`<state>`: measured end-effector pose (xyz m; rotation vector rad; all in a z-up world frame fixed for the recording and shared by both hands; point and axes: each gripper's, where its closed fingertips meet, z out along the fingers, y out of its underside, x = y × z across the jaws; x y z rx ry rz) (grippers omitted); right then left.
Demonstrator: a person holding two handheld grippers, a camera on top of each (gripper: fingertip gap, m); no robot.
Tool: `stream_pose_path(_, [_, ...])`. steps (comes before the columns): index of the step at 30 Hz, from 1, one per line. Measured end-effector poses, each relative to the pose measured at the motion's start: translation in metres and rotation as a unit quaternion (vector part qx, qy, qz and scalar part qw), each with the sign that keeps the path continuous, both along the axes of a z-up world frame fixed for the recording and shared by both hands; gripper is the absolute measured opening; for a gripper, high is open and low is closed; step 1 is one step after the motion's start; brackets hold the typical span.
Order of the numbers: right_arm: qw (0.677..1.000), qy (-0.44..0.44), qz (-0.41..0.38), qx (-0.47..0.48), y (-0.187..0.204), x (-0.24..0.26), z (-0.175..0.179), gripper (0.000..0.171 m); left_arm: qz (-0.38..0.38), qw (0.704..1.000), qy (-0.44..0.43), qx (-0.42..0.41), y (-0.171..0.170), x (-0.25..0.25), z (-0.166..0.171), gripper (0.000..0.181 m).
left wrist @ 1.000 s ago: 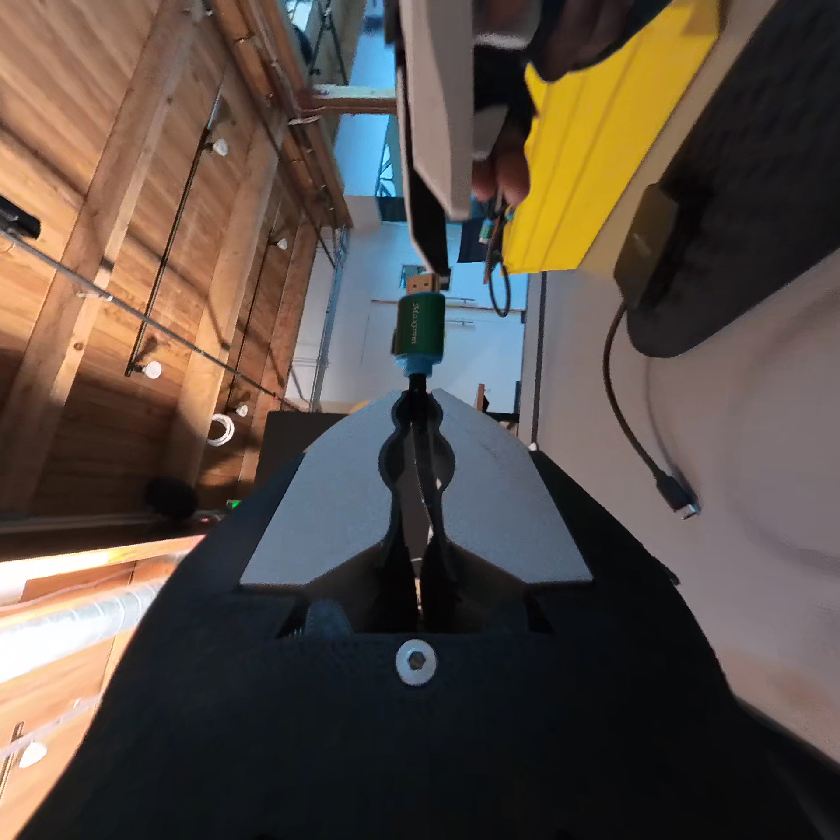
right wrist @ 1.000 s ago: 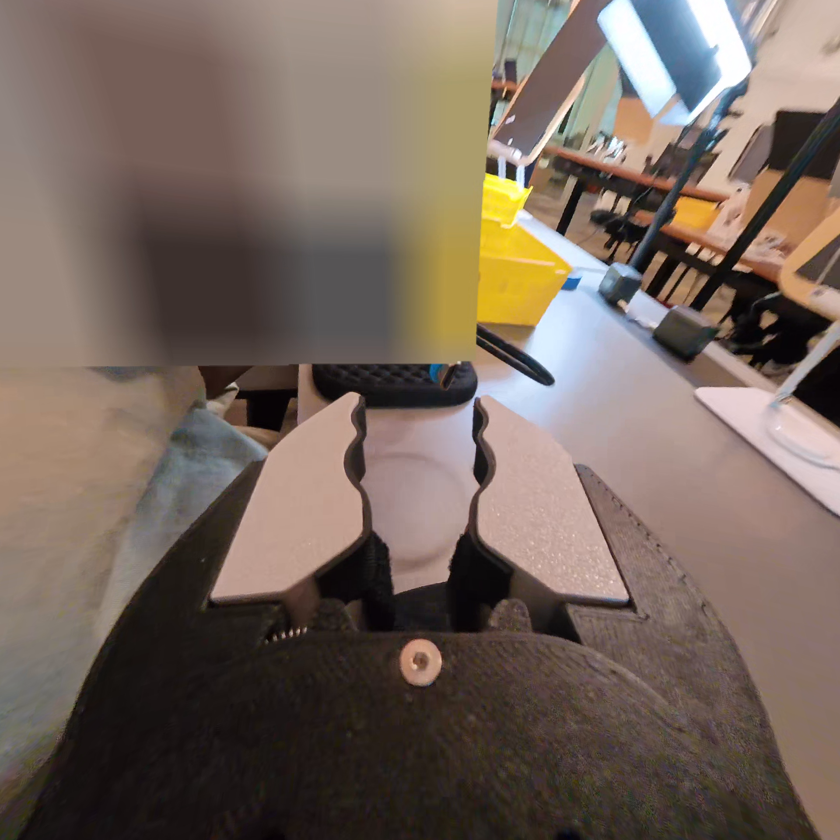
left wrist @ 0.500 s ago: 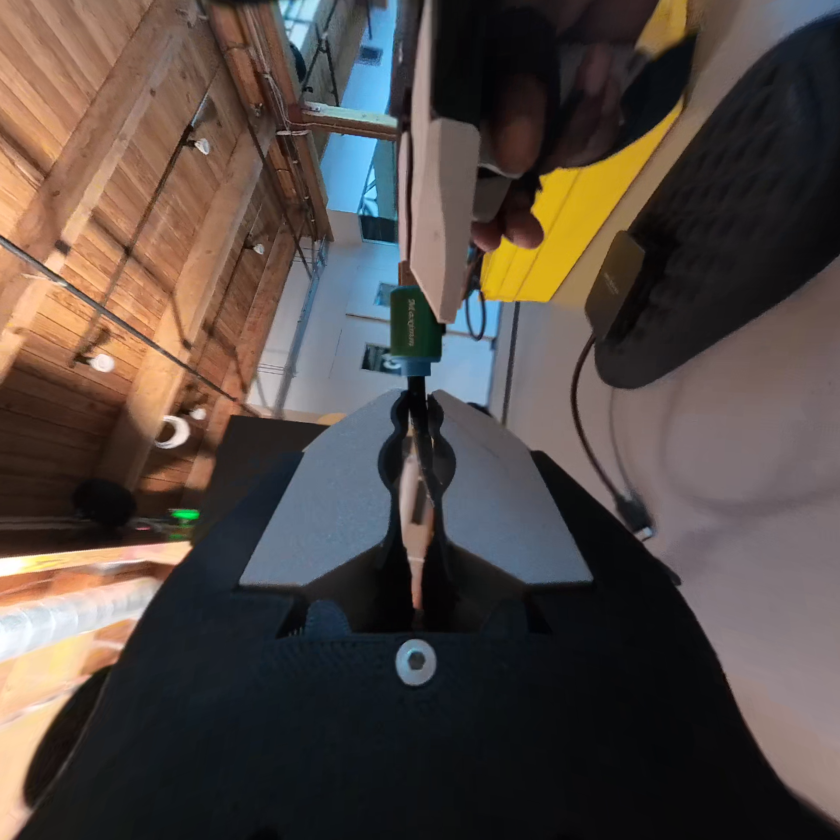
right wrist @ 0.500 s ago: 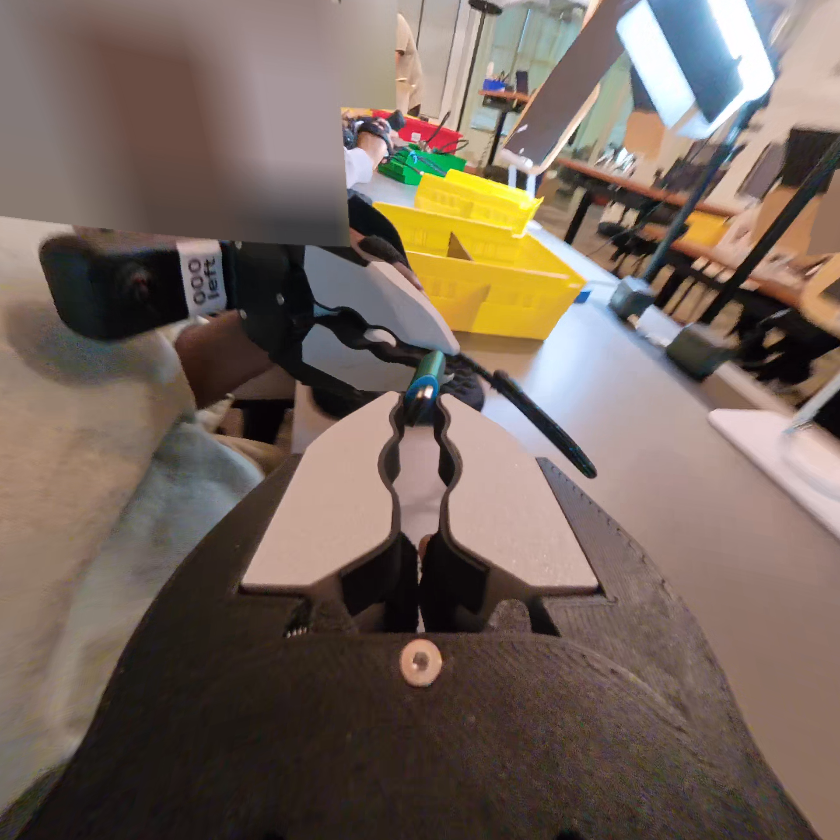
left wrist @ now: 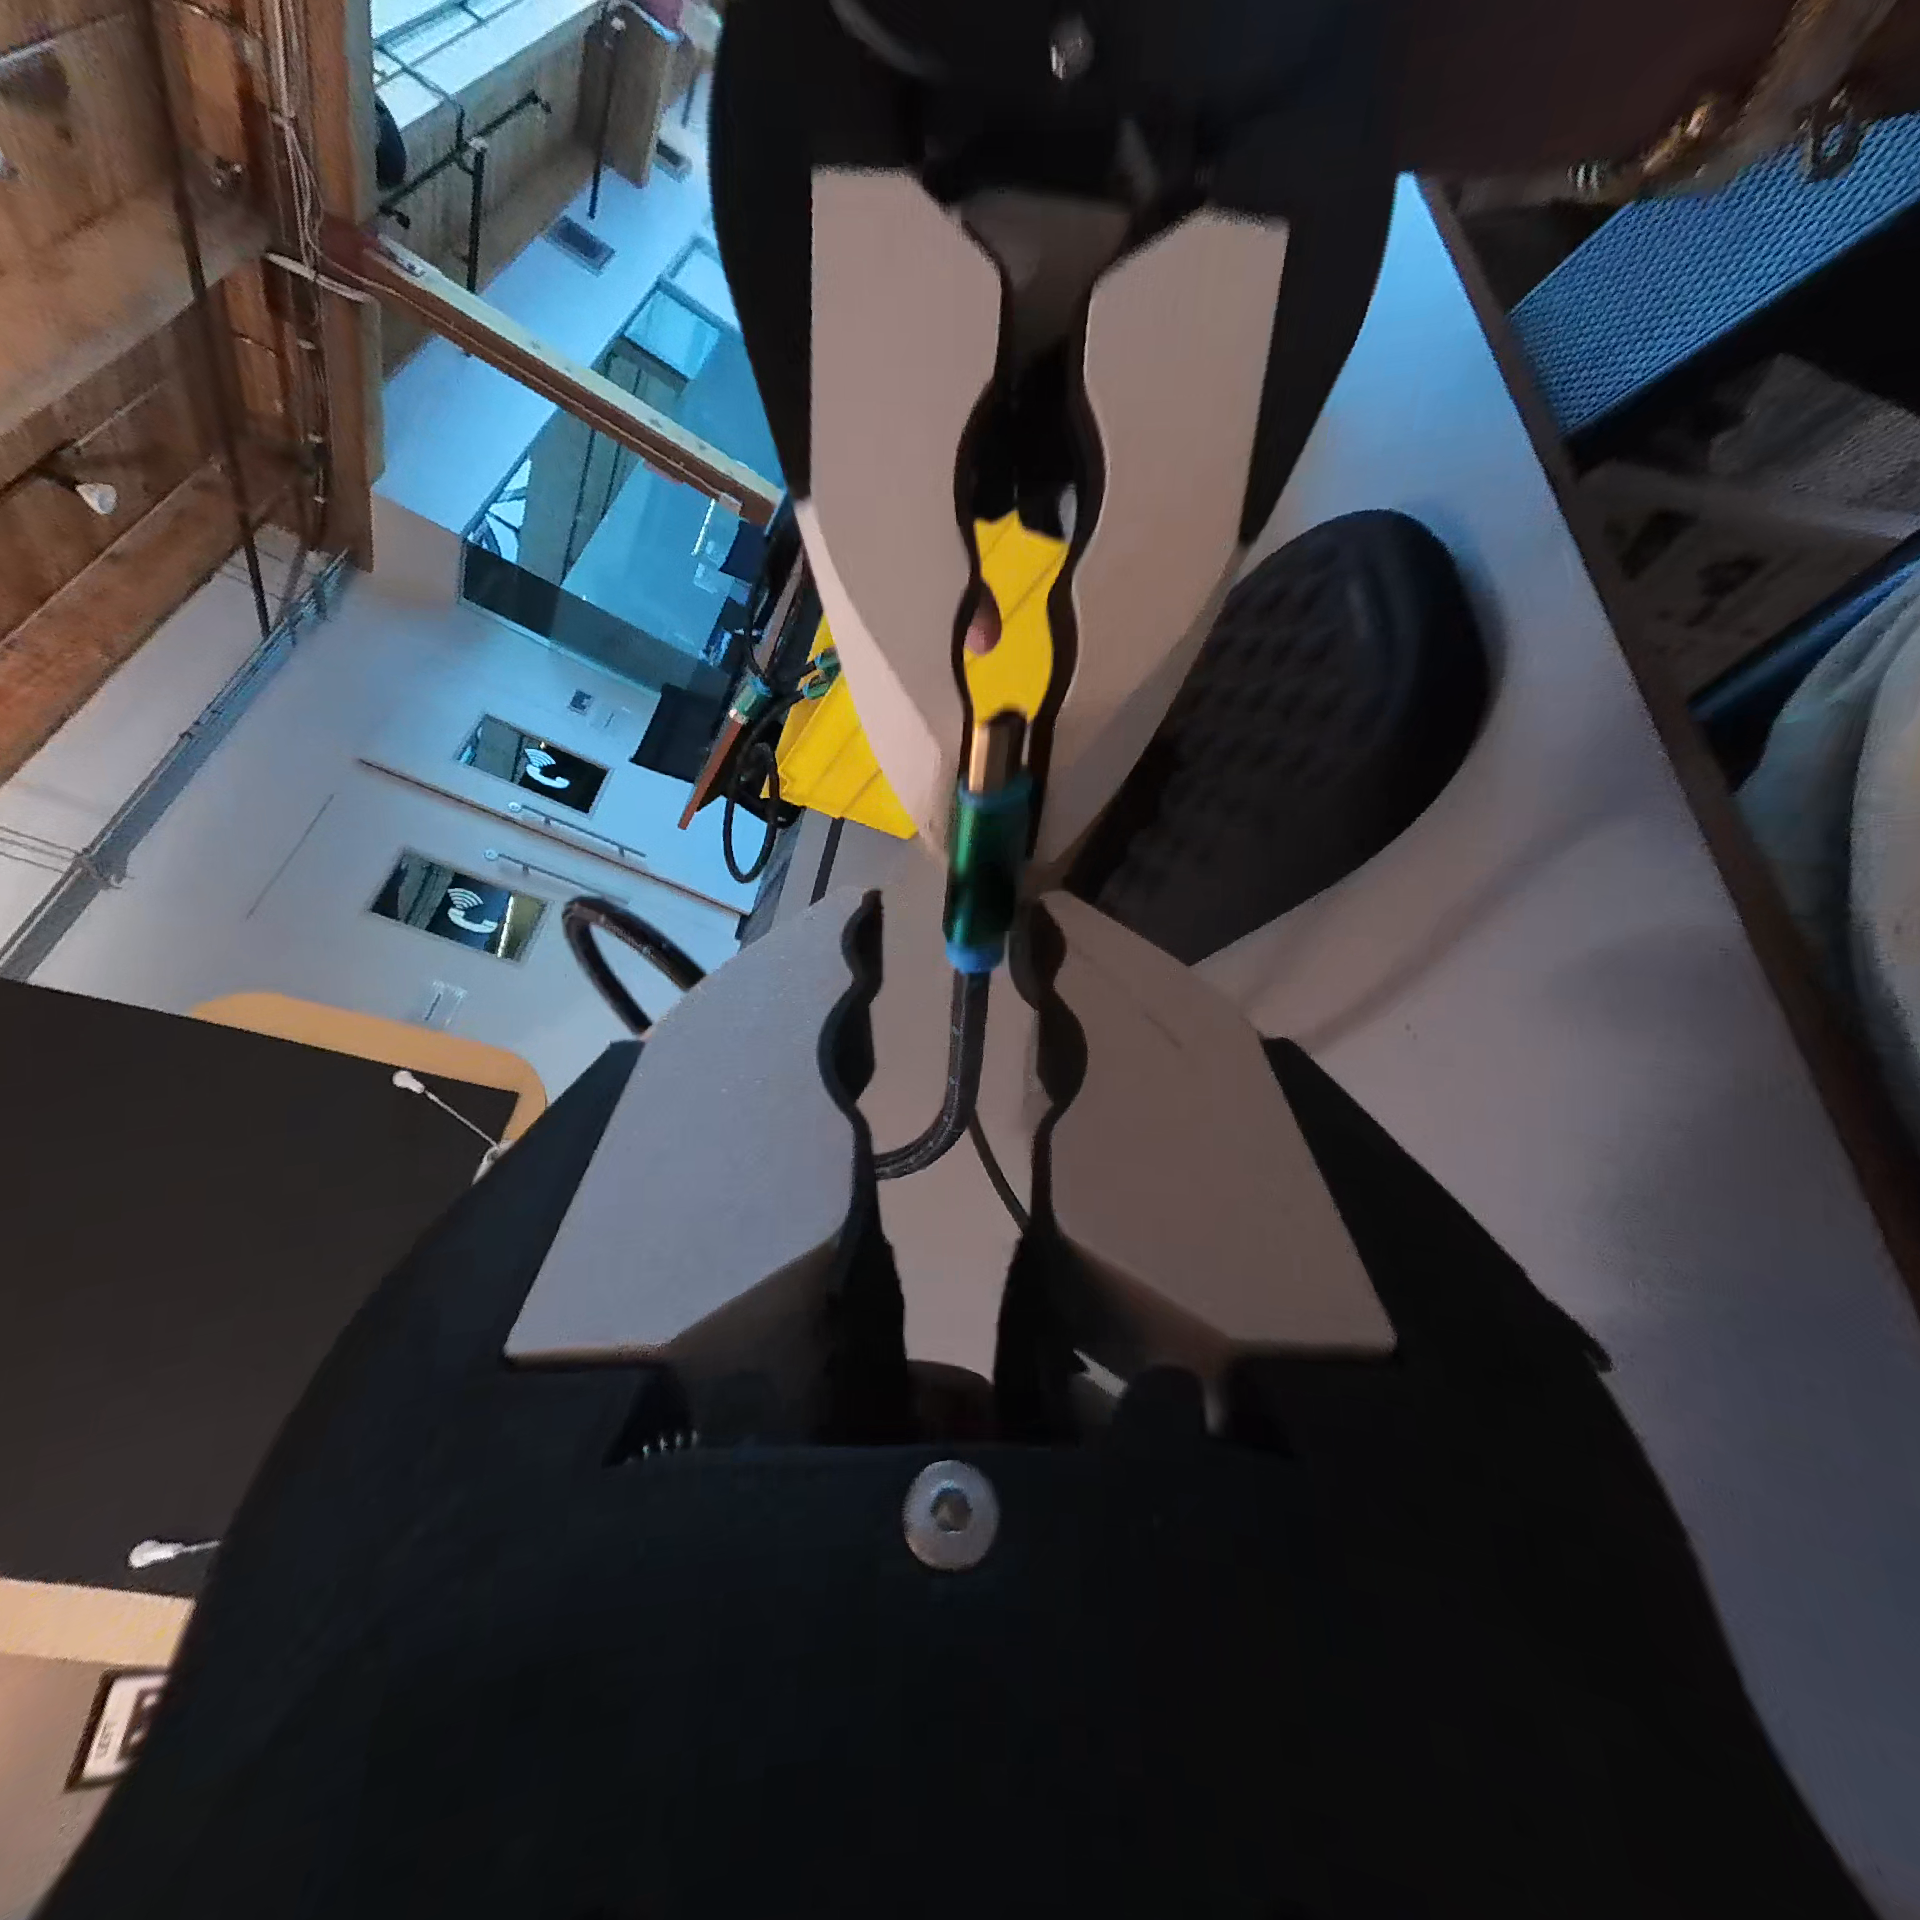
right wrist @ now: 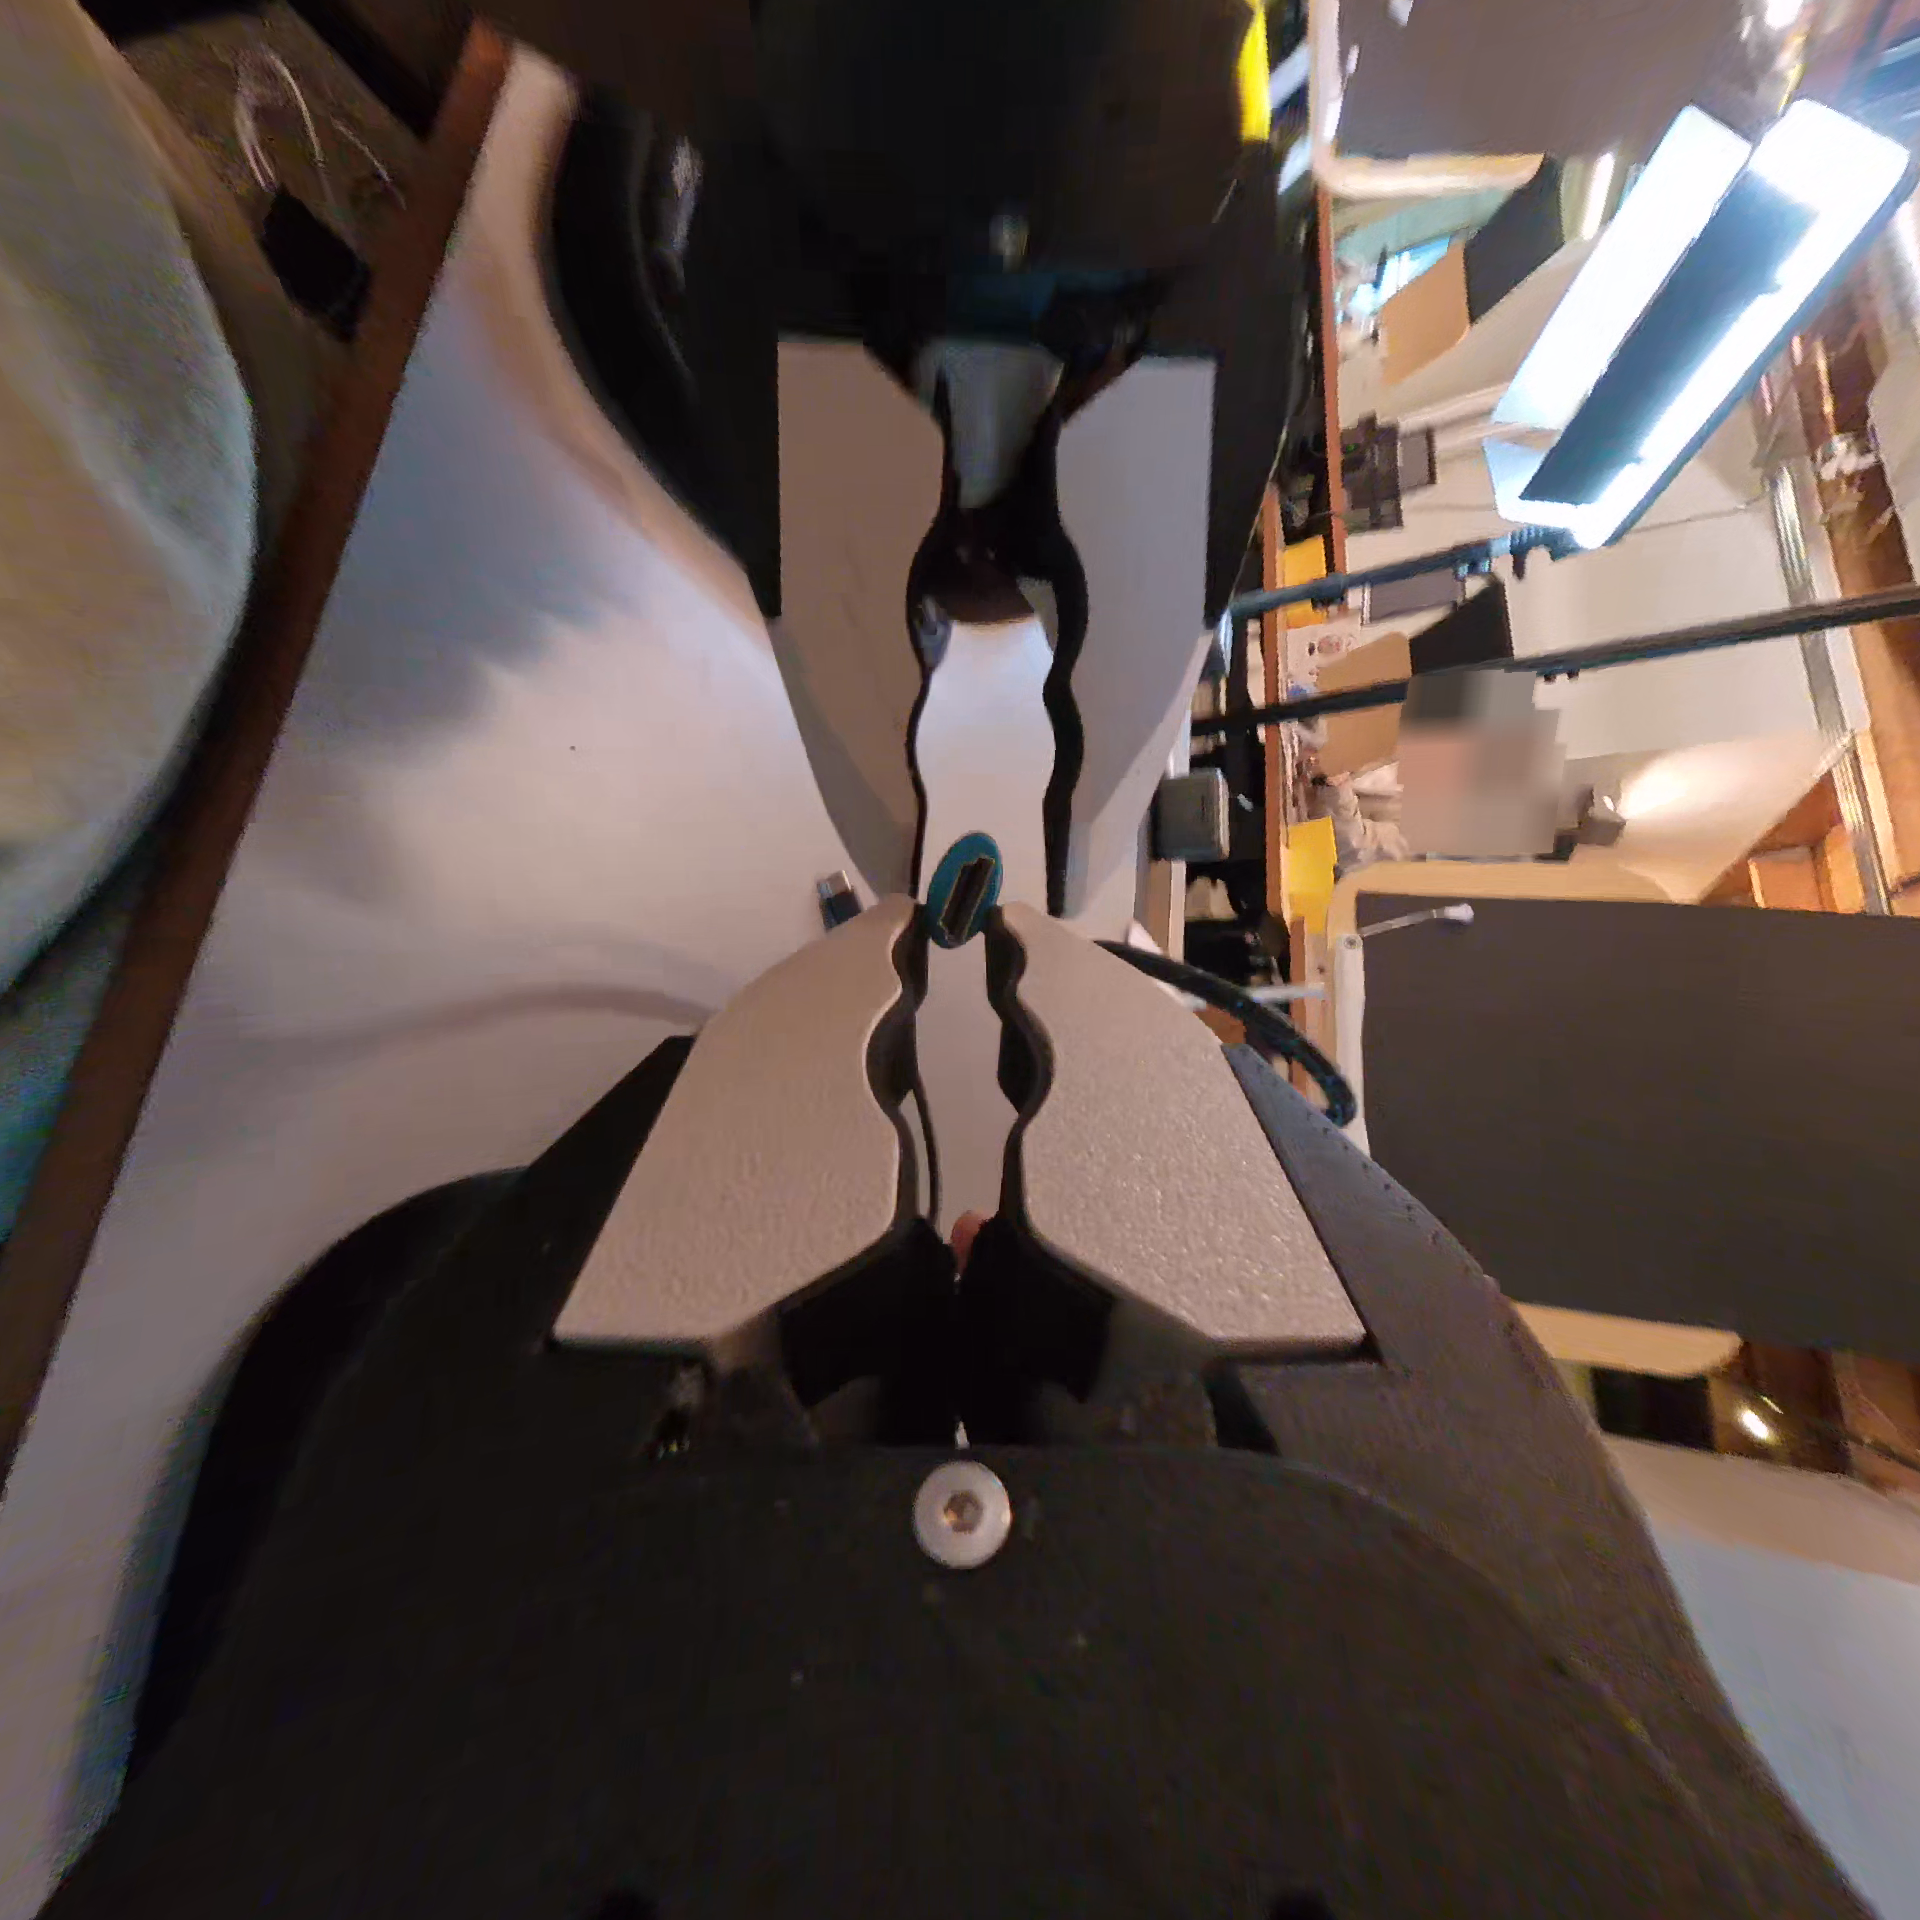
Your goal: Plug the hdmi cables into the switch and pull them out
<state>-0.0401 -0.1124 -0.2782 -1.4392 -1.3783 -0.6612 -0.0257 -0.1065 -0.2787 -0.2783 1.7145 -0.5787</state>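
Note:
A green HDMI plug [left wrist: 982, 862] with a gold tip and a blue collar hangs in the air between the two grippers, which face each other tip to tip. My right gripper [right wrist: 958, 920] is shut on the plug [right wrist: 961, 902], whose connector face points at its camera. In the left wrist view the right gripper [left wrist: 992, 821] comes in from the top. My left gripper [left wrist: 956, 914] is open, and the black cable [left wrist: 961, 1081] runs loose between its fingers and bends left. It also shows in the right wrist view [right wrist: 987, 873], open. The switch is not in view.
Both views are rolled sideways. A black mesh pad [left wrist: 1299, 707] lies on the white table [left wrist: 1558, 1143], with a yellow bin [left wrist: 831, 769] beyond it. A loose small plug [right wrist: 836, 896] lies on the table. A person's light clothing [right wrist: 104, 520] is by the table edge. My left and right fingertips are right by each other.
My left gripper was shut on the cable behind the plug and has opened. My right gripper swung round to face it and closed on the plug.

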Motion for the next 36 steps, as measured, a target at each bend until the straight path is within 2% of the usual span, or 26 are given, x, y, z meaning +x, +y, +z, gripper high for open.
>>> stream_pose_path(2, [0.998,0.034,0.043,-0.003,-0.009,-0.013,0.005,0.011,-0.005,1.000,0.012,0.000,-0.001,0.001,-0.005,0.027])
stream_pose_path(4, [0.995,0.060,0.078,-0.012,-0.017,-0.023,0.009,0.011,-0.029,0.999,0.014,0.001,-0.011,-0.002,-0.005,0.005])
stream_pose_path(5, [0.994,0.069,0.085,-0.014,-0.021,-0.024,0.012,0.011,-0.036,0.999,0.018,-0.004,-0.015,-0.003,-0.004,0.000])
stream_pose_path(8, [0.993,0.086,0.081,-0.028,-0.026,-0.019,0.013,0.011,-0.026,0.999,0.040,-0.007,-0.018,-0.002,-0.004,0.000])
stream_pose_path(10, [0.992,0.104,0.058,-0.050,-0.028,-0.008,0.010,0.009,0.031,0.998,0.046,0.030,-0.003,0.003,-0.007,0.000])
stream_pose_path(13, [0.982,0.164,0.012,-0.090,-0.034,0.021,0.007,0.016,0.154,0.981,0.045,0.108,0.040,0.003,-0.008,0.000])
stream_pose_path(15, [0.970,0.202,-0.025,-0.130,-0.041,0.040,0.001,0.018,0.191,0.973,0.019,0.127,0.053,0.002,-0.001,0.000])
stream_pose_path(18, [0.960,0.222,-0.072,-0.153,-0.049,0.062,-0.005,0.020,0.223,0.964,0.003,0.145,0.063,0.002,0.003,0.000])
stream_pose_path(22, [0.952,0.249,-0.060,-0.167,-0.053,0.058,-0.003,0.023,0.216,0.966,0.007,0.145,0.061,0.004,-0.001,0.000])
stream_pose_path(27, [0.951,0.246,-0.058,-0.181,-0.053,0.054,-0.006,0.023,0.218,0.965,0.017,0.147,0.062,0.004,-0.004,0.000])
stream_pose_path(31, [0.949,0.227,-0.125,-0.178,-0.048,0.078,-0.014,0.028,0.216,0.965,0.022,0.147,0.061,0.006,-0.006,0.000])
stream_pose_path(33, [0.947,0.187,-0.182,-0.187,-0.041,0.100,-0.026,0.041,0.217,0.964,0.026,0.150,0.061,0.006,-0.008,0.000])
stream_pose_path(36, [0.920,0.097,-0.235,-0.297,-0.040,0.120,-0.058,0.066,0.217,0.964,0.030,0.154,0.061,0.006,-0.009,0.000])
